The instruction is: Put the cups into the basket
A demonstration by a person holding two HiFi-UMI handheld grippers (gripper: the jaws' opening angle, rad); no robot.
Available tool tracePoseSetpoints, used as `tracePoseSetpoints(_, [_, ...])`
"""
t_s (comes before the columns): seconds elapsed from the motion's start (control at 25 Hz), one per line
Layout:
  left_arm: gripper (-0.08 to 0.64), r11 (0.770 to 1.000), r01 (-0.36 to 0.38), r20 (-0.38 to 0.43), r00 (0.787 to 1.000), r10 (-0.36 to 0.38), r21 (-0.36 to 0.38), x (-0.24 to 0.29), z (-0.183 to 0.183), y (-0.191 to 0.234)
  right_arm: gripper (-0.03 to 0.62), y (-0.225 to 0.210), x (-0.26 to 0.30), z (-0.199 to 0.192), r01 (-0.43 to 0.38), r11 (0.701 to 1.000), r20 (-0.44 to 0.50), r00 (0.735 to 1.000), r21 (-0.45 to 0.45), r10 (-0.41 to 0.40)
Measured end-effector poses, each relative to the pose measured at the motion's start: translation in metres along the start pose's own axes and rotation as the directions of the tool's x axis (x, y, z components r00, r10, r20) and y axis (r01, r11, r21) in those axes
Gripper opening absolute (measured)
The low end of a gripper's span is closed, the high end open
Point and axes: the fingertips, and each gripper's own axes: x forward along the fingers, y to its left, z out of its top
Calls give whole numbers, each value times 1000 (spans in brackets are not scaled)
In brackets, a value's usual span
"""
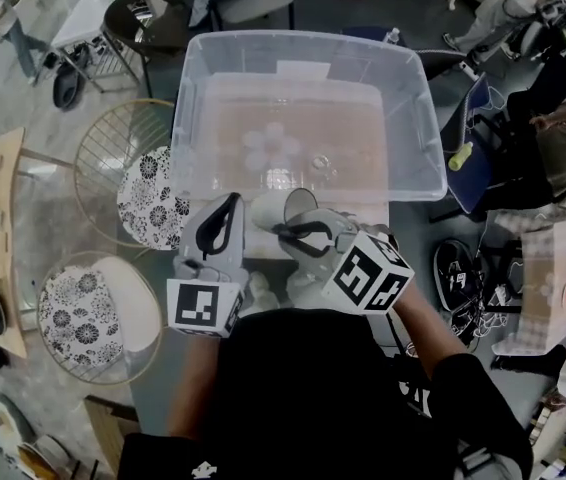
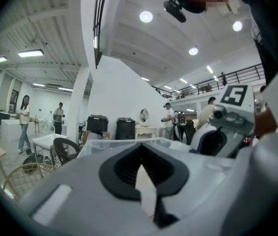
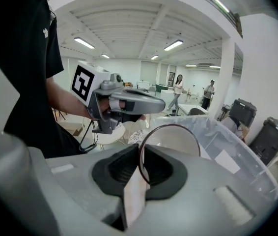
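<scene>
Closest to us, the right gripper (image 1: 285, 230) (image 3: 141, 162) is clamped on the wall of a white cup (image 1: 289, 208) (image 3: 174, 140). The cup's dark rim stands between the two pads. The cup is tilted, with its mouth turned towards the gripper, and it hangs just at the near wall of the basket (image 1: 303, 40) (image 3: 237, 149), not inside it.

Beside it, the left gripper (image 1: 229, 208) (image 2: 140, 149) has its jaws together, and we see nothing between them. The two grippers are near each other but apart.

Between and below the grippers we see some pale shapes (image 1: 263, 290). They are perhaps more cups, but the view is too blurred to be sure.

Further on, the basket is a large clear plastic bin. A group of pale cups (image 1: 271, 146) lies on its bottom.

To the left of the basket stand two round wire chairs with flowered cushions (image 1: 148, 200) (image 1: 85, 313).

Far behind, the gripper views show people (image 3: 179, 85) standing in a bright hall.
</scene>
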Motion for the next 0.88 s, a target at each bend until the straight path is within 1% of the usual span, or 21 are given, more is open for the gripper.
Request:
tracePoseSetpoints(0.16, [5,1000,-15,3,1000,15,-6,5,2,-1,38,-27,-9,9,36,999,20,999,-15,-36])
tracePoseSetpoints(0.32, [5,1000,-17,-1,1000,17,5,11,2,-4,38,-54,-9,13,57,998,39,998,-20,-56])
tracePoseSetpoints(0.52, [5,999,-43,-12,999,43,-14,18,1,-4,38,-93,2,10,69,998,45,997,4,-69])
tracePoseSetpoints(0.68, [5,996,-67,-11,998,66,-55,23,1,-2,38,-123,22,1,51,998,24,998,24,-51])
tracePoseSetpoints(0.88, [5,995,-98,-31,995,97,-8,32,-2,-2,38,-151,50,-18,20,999,-30,999,36,-19])
